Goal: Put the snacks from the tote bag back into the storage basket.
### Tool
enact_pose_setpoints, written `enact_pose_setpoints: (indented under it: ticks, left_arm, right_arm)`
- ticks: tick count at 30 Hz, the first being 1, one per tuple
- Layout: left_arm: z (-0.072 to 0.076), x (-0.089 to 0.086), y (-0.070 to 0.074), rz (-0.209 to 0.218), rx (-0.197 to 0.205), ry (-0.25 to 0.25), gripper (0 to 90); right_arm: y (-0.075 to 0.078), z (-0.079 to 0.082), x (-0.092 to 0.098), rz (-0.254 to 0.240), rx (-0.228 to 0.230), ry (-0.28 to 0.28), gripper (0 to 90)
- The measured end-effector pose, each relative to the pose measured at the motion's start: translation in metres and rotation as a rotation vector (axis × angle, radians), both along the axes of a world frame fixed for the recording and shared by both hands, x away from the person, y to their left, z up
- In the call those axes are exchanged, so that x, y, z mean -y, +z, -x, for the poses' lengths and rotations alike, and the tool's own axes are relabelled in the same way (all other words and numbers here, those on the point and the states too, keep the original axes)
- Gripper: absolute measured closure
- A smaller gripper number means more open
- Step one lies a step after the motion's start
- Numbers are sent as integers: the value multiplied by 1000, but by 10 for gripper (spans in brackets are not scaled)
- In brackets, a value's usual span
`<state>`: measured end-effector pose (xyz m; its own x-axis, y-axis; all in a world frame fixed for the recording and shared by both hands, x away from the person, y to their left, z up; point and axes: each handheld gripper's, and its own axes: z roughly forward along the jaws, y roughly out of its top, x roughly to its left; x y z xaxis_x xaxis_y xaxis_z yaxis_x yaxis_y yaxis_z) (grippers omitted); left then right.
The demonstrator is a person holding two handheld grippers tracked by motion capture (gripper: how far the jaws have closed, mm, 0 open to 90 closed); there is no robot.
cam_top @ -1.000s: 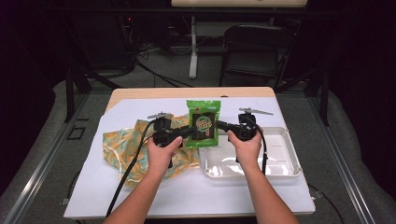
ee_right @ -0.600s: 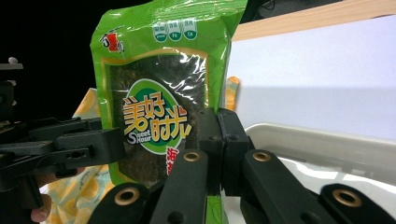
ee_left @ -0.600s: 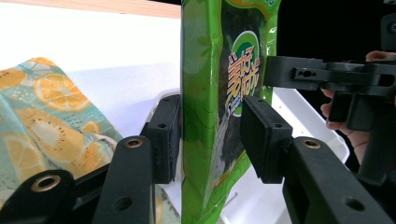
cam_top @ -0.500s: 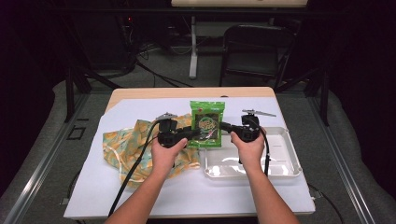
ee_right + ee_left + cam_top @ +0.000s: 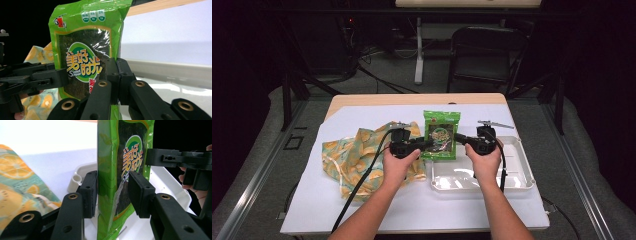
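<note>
Green snack packet (image 5: 441, 135) upright above white tray (image 5: 517, 172), right claw (image 5: 115, 75) pinching its edge, left claw (image 5: 112, 192) just closing, jaws loosely astride it

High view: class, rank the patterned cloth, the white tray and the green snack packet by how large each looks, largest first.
1. Patterned cloth and white tray: they look alike in spread, and a hand covers part of the cloth, so I leave them unranked.
2. Green snack packet, plainly smallest, though held above the table and so nearer the camera.
</note>
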<state>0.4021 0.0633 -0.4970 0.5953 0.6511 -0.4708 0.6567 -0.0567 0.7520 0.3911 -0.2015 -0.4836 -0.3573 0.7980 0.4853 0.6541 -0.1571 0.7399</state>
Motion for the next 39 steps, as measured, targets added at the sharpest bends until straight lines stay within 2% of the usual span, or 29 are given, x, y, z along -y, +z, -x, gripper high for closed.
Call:
enact_pose_setpoints:
  ticks: [5,15,27,33,39]
  left_arm:
    - [-2,9,-5,0,-12,-17,602]
    - [-5,26,-13,-9,-30,-43,603]
    - [-7,33,-18,-6,-54,-52,602]
    - [-7,34,-22,-27,-67,-60,598]
    - [-8,33,-22,-31,-69,-60,593]
  right_arm:
    - [-2,3,9,13,-4,-35,897]
    - [-5,9,23,52,-13,-63,897]
    - [-8,10,28,77,-17,-85,897]
    - [-10,10,28,88,-17,-83,897]
    - [-11,9,26,91,-12,-89,898]
